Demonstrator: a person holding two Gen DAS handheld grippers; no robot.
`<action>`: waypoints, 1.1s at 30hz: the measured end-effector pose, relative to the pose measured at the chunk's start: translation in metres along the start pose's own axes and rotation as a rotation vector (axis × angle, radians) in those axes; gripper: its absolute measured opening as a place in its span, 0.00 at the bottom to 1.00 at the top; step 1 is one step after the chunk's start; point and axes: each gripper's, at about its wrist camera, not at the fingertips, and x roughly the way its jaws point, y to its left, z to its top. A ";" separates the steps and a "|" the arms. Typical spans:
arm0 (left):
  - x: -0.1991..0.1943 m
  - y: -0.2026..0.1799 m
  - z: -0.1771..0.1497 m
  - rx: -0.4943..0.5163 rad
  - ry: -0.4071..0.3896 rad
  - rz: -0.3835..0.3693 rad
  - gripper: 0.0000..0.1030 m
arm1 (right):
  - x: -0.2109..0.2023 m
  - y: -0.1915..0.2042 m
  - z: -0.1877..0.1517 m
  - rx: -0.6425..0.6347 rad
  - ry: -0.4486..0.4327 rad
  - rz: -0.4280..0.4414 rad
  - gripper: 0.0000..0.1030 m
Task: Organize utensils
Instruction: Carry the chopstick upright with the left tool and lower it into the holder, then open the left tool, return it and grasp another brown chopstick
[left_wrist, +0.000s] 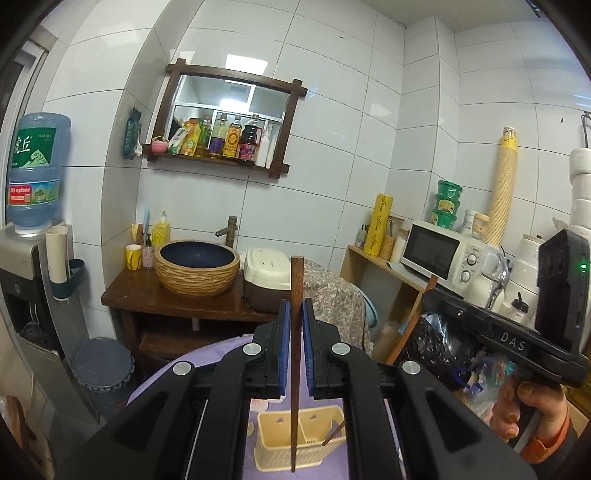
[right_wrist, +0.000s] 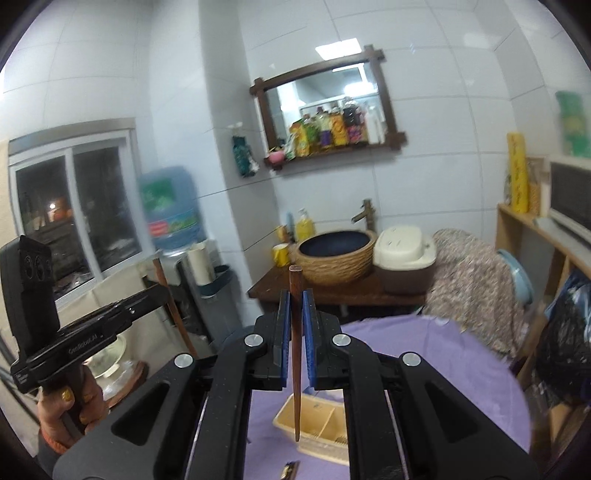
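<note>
My left gripper (left_wrist: 295, 314) is shut on a dark wooden chopstick (left_wrist: 295, 369) that stands upright, tip down over a cream two-compartment utensil holder (left_wrist: 273, 446) on the purple tablecloth. The tip of another chopstick (left_wrist: 334, 434) shows over the holder's right compartment. My right gripper (right_wrist: 295, 306) is shut on a second wooden chopstick (right_wrist: 295, 369), upright, tip above the holder's (right_wrist: 321, 432) left compartment. Each hand-held gripper shows in the other's view, the right gripper's body (left_wrist: 513, 343) and the left gripper's body (right_wrist: 74, 339).
The purple table (right_wrist: 443, 362) bears a small metallic object (right_wrist: 290, 470) at its near edge. Behind stand a wooden stand with a basin (left_wrist: 197, 267), a rice cooker (left_wrist: 266, 280), a water dispenser (left_wrist: 33, 173), a shelf with a microwave (left_wrist: 439, 254), and a draped chair (right_wrist: 476, 288).
</note>
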 end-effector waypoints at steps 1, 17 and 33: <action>0.005 0.000 0.001 -0.001 -0.002 0.008 0.08 | 0.001 -0.003 0.001 -0.001 -0.009 -0.016 0.08; 0.066 0.036 -0.067 -0.112 0.038 0.082 0.08 | 0.089 -0.055 -0.086 0.058 0.127 -0.139 0.08; 0.033 0.025 -0.176 -0.009 0.304 -0.028 0.68 | 0.115 -0.057 -0.143 0.079 0.184 -0.154 0.55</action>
